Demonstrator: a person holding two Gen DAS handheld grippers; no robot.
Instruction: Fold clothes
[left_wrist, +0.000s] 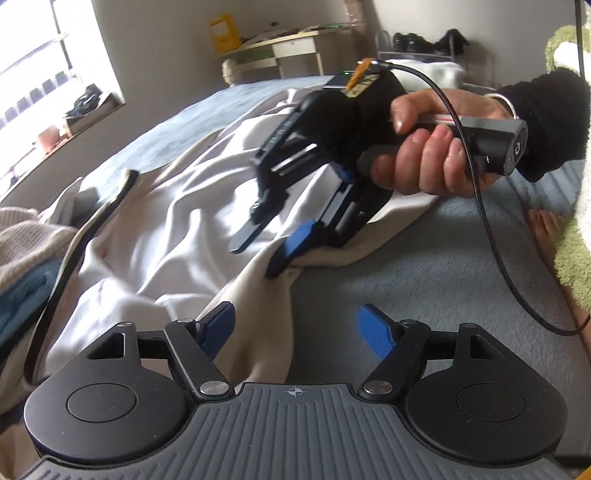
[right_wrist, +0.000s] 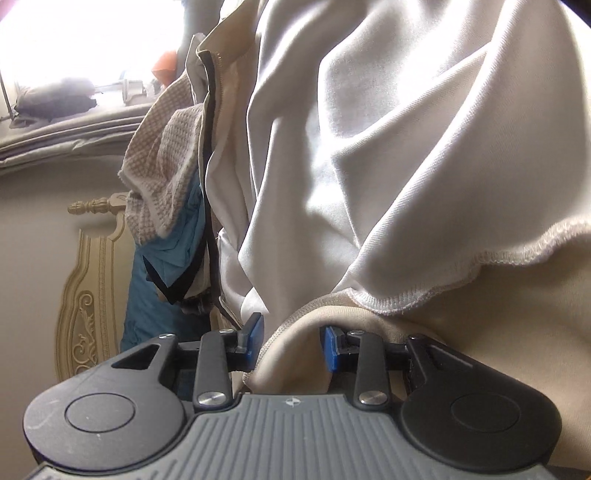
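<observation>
From my left wrist view, the bed lies under a grey-blue cover, with a bright window at the left, a pale desk against the far wall and dark shoes on a rack beside it. The cream jacket sprawls across the bed, white lining up, its black zipper edge running along the left next to a heap of knitted and teal clothes. My left claw stands open, nothing between its blue pads, low over the jacket's near edge and the cover. My right hand holds the right claw on the jacket's hem, a black cable looping from it. From my right wrist view, my claw is closed on a fold of the jacket's cream hem, which bulges between the pads; the white lining fills most of the sight and blocks the room. To the left hang the knitted piece and a teal garment, with a carved cream headboard behind.
</observation>
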